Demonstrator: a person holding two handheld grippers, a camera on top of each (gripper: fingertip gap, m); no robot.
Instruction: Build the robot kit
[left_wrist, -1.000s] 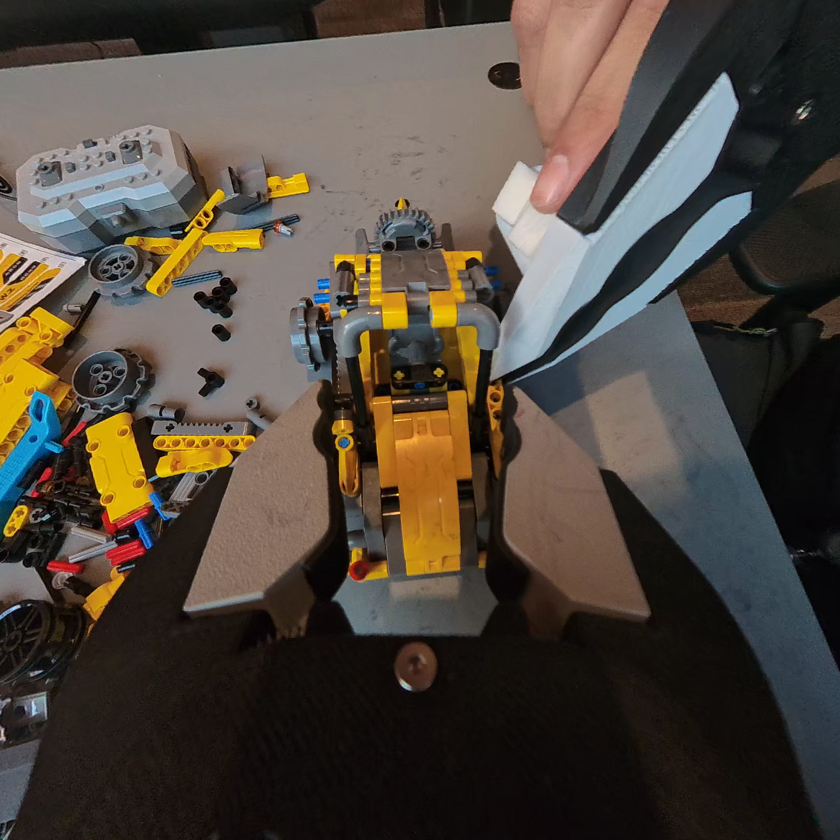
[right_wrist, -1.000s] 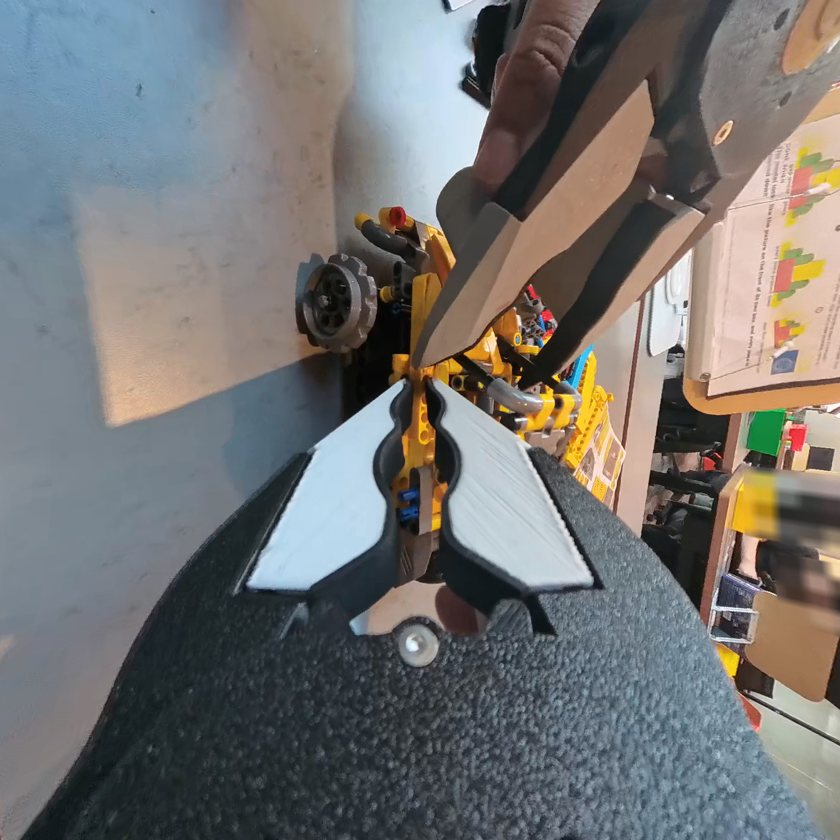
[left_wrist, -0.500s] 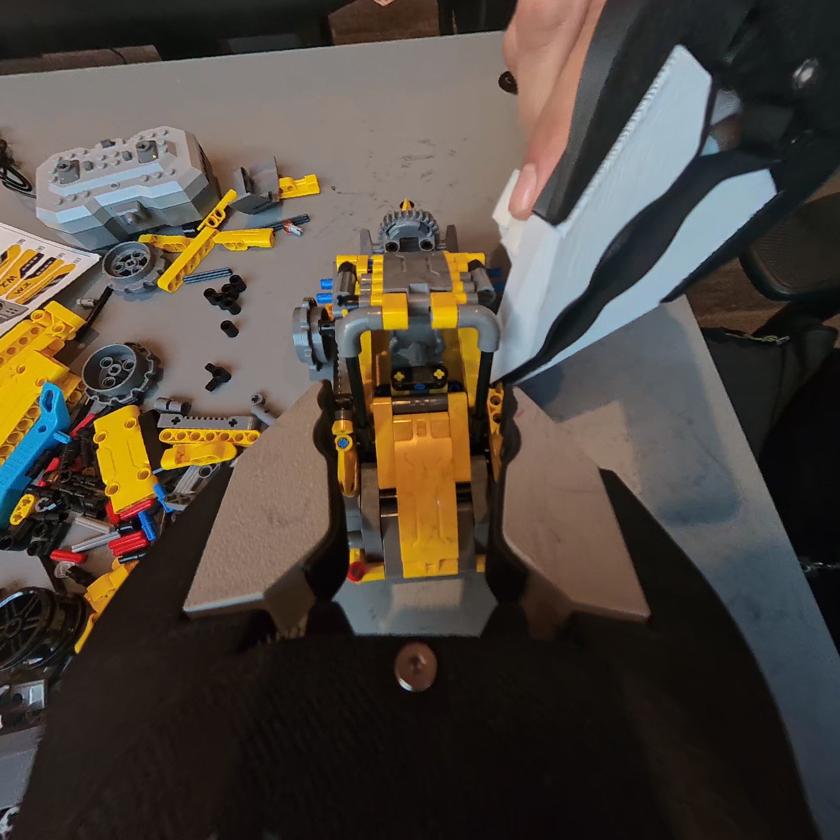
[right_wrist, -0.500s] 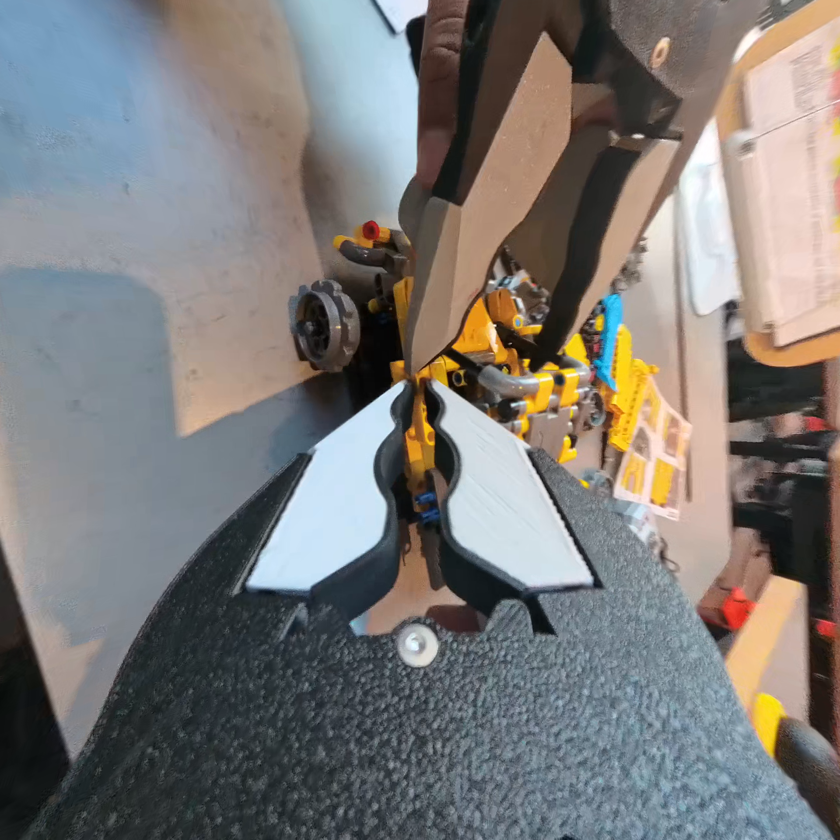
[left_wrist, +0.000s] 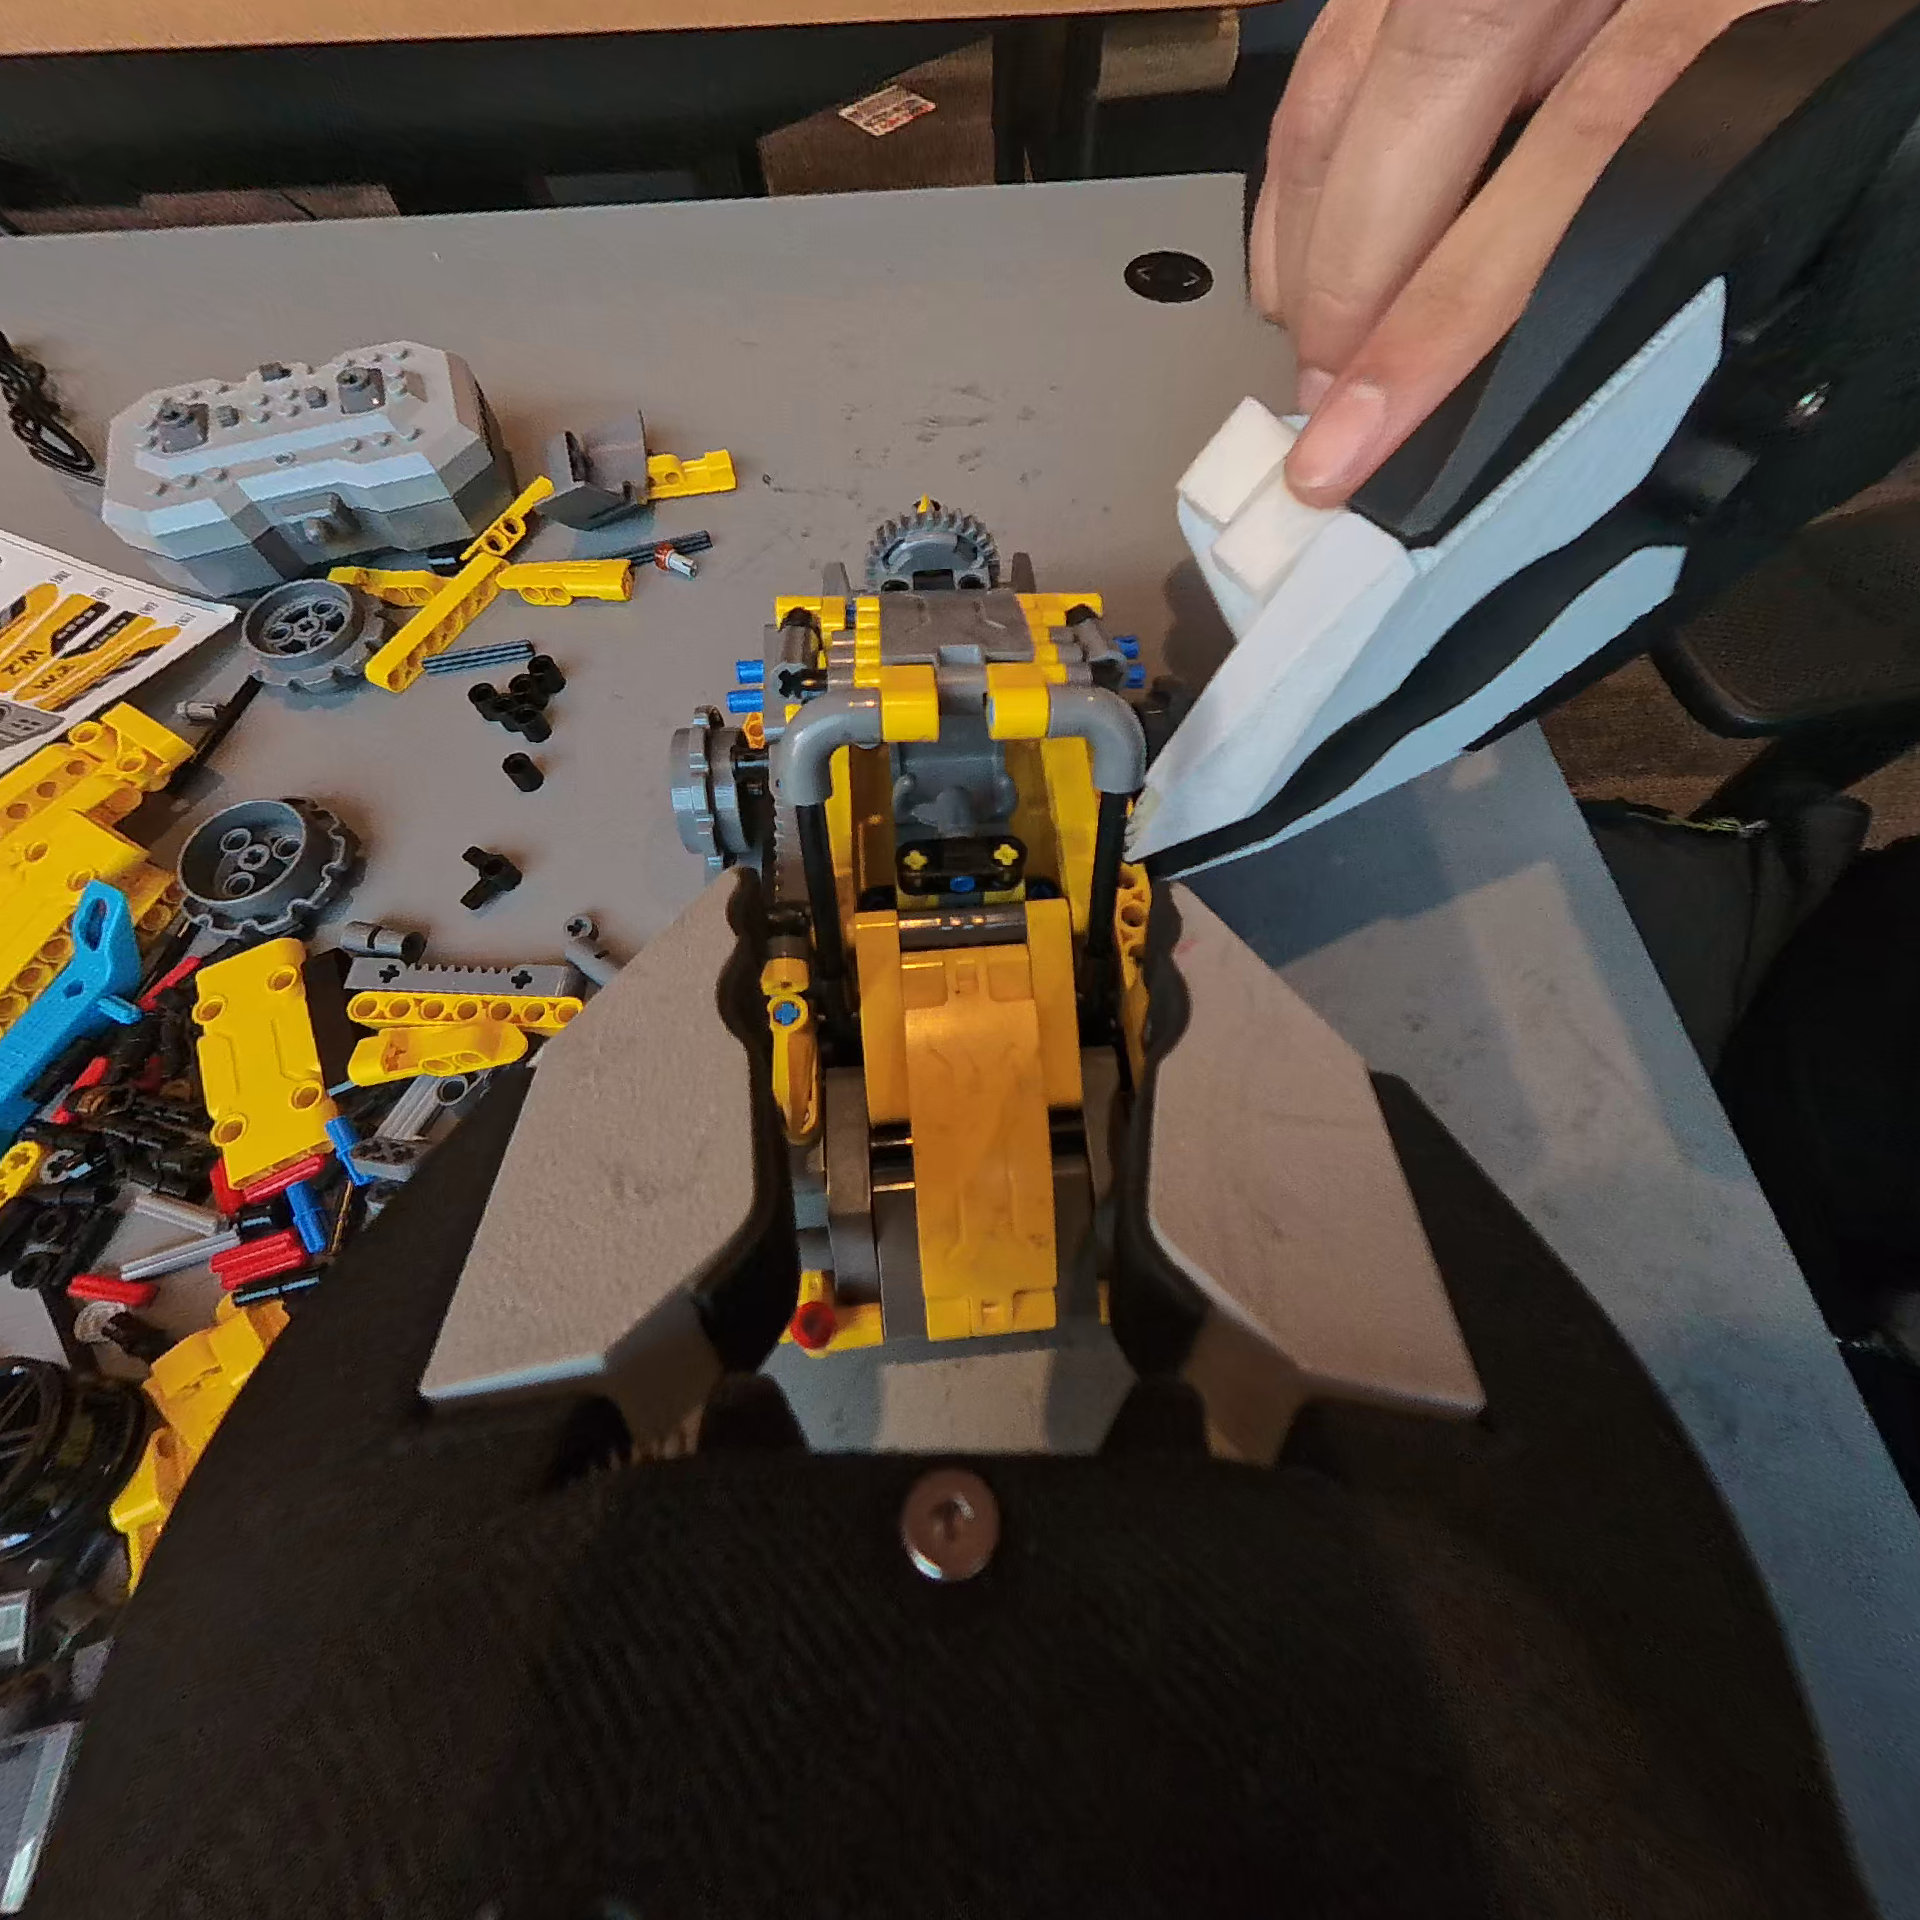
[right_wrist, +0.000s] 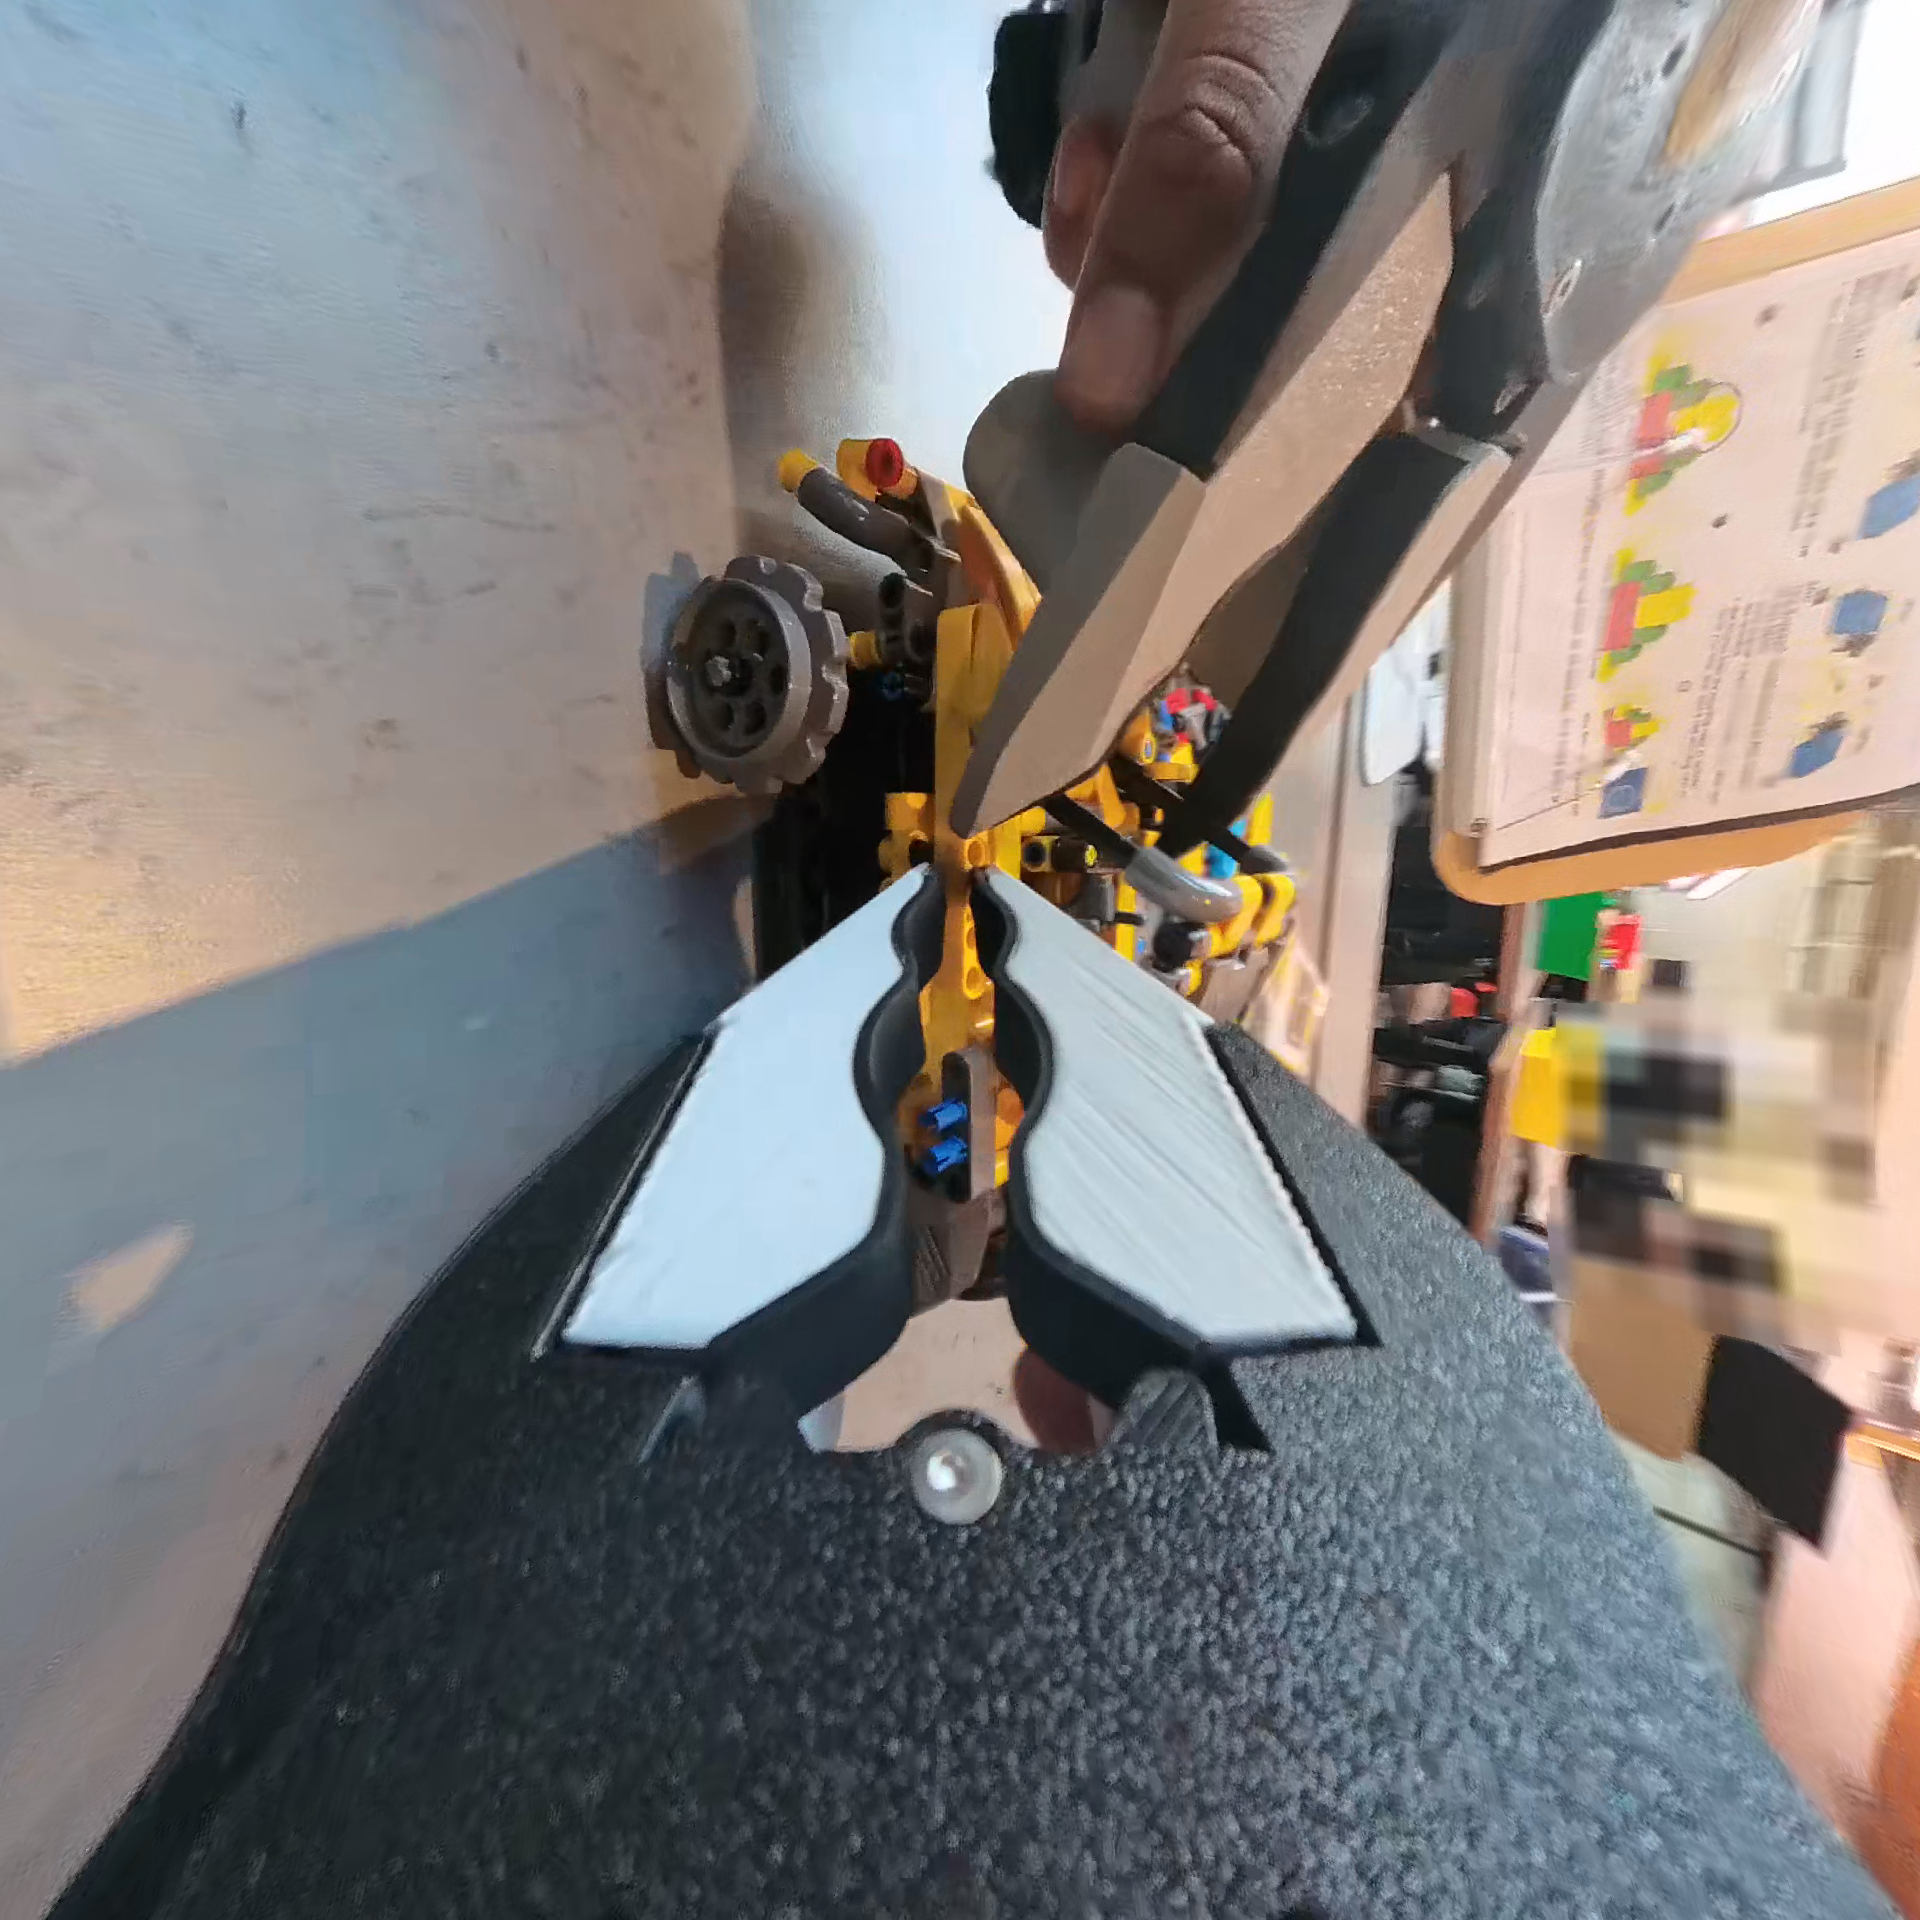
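A yellow and grey toy brick vehicle model (left_wrist: 966, 1091) stands on the grey table (left_wrist: 935, 343). My left gripper (left_wrist: 956, 894) has grey fingers and is shut on the model's body from both sides. My right gripper (right_wrist: 953, 883) has white fingers and is shut on a thin yellow beam (right_wrist: 951, 966) on the model's side. In the left wrist view the right gripper (left_wrist: 1143, 847) comes in from the upper right, held by a hand (left_wrist: 1382, 239). In the right wrist view the left gripper (right_wrist: 1086, 821) reaches down onto the model (right_wrist: 961, 644), next to its grey toothed wheel (right_wrist: 743, 686).
Loose yellow, black, red and blue bricks (left_wrist: 249, 1060) lie at the left, with two grey wheel hubs (left_wrist: 255, 857), a grey block-shaped unit (left_wrist: 301, 468), a printed sheet (left_wrist: 83, 644) and a black tyre (left_wrist: 52, 1444). The table edge (left_wrist: 1662, 1143) runs close on the right. A clipboard (right_wrist: 1714, 520) stands beyond.
Both grippers keep their hold on the model. The left view has tilted up a little, showing more of the far table edge. The right gripper has rolled slightly around its grip.
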